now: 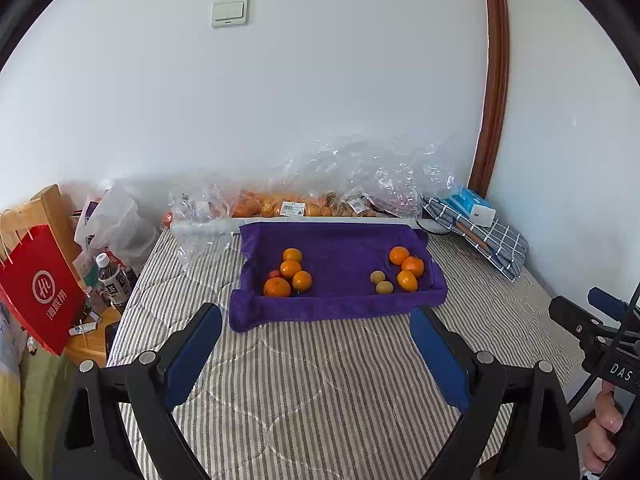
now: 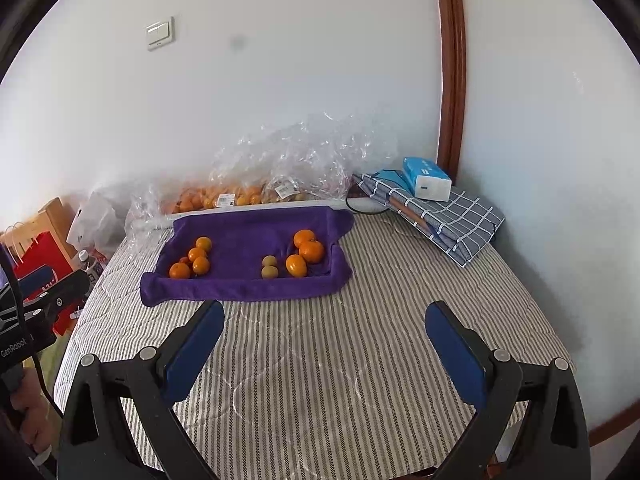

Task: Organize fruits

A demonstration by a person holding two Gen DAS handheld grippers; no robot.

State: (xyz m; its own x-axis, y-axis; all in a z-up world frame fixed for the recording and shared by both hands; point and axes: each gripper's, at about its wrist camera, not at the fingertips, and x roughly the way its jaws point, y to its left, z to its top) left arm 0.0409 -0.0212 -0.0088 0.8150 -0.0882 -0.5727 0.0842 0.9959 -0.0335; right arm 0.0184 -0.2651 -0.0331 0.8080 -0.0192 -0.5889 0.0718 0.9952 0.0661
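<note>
A purple towel (image 1: 340, 264) (image 2: 248, 240) lies on the striped bed with raised edges. On its left lies a cluster of several oranges (image 1: 290, 269) (image 2: 196, 256) with a small red fruit (image 1: 274, 274) tucked among them. On its right lie three oranges (image 1: 408, 270) (image 2: 306, 250) and two small yellow-green fruits (image 1: 380, 282) (image 2: 269, 267). My left gripper (image 1: 316, 336) is open and empty, hovering above the bed short of the towel's front edge. My right gripper (image 2: 326, 332) is open and empty, likewise short of the towel.
Clear plastic bags of oranges (image 1: 280, 204) (image 2: 224, 196) lie along the wall behind the towel. A folded checked cloth (image 1: 480, 236) (image 2: 448, 216) with a tissue pack (image 2: 426, 180) sits back right. A red paper bag (image 1: 40, 288), bottles and a wooden stand crowd the bed's left side.
</note>
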